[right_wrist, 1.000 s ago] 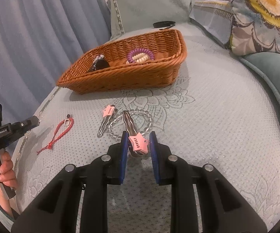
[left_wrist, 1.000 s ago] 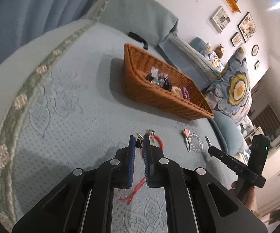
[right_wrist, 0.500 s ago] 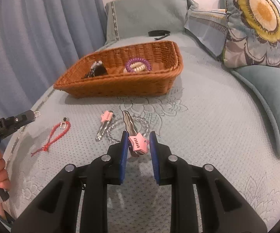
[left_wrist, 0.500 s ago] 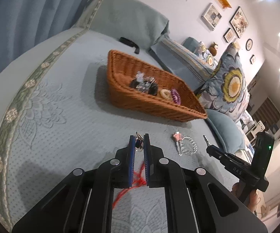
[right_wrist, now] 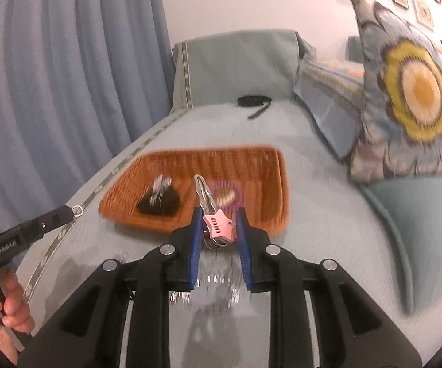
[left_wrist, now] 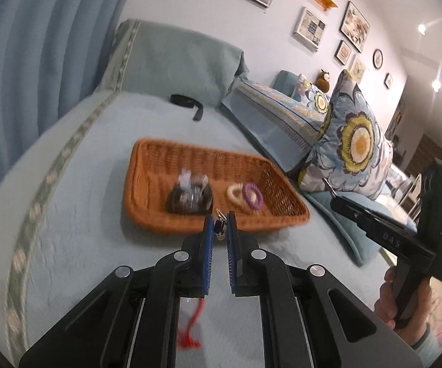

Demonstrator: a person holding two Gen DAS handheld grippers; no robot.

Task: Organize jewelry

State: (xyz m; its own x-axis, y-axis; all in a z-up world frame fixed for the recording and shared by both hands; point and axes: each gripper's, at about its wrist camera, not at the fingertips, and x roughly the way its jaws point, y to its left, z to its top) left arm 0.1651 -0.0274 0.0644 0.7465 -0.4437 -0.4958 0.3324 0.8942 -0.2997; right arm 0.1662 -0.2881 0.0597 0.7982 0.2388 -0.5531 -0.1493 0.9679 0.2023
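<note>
Left wrist view: the left tool (left_wrist: pixel 220 225) has its blue pads nearly pressed together, pinching the small metal clasp end of a red cord bracelet (left_wrist: pixel 194 322); the red cord hangs down below the fingers and ends in a frayed tassel, clear of the bedspread (left_wrist: pixel 76 214). Just beyond the fingertips sits the wicker basket (left_wrist: pixel 147 211), resting on the pale blue-green bedspread. Inside it lie a dark beaded bundle (left_wrist: pixel 190 197) with a clear, shiny piece on top, and beside that a cream ring (left_wrist: pixel 234 191) touching a purple coil hair tie (left_wrist: pixel 251 196). At the right edge the right tool (left_wrist: pixel 328 184) shows in side view, gripped by a hand (left_wrist: pixel 396 303), in front of a flowered cushion (left_wrist: pixel 353 144). A black strap (left_wrist: pixel 187 102) lies on the bedspread near the far pillow.

Right wrist view: the right tool (right_wrist: pixel 218 225) pinches a pink star hair clip (right_wrist: pixel 218 227) between its blue pads, the clip's metal prong pointing up and away over the basket (right_wrist: pixel 261 190). The dark bundle (right_wrist: pixel 159 202) and the purple coil (right_wrist: pixel 225 194) lie in the basket, blurred. Below the fingers a clear bead bracelet (right_wrist: pixel 211 288) shows as a smear; whether it hangs from the clip or lies on the bed I cannot tell. At the left the left tool (right_wrist: pixel 76 211), held by a hand (right_wrist: pixel 9 309), carries a small metal ring at its tip.
</note>
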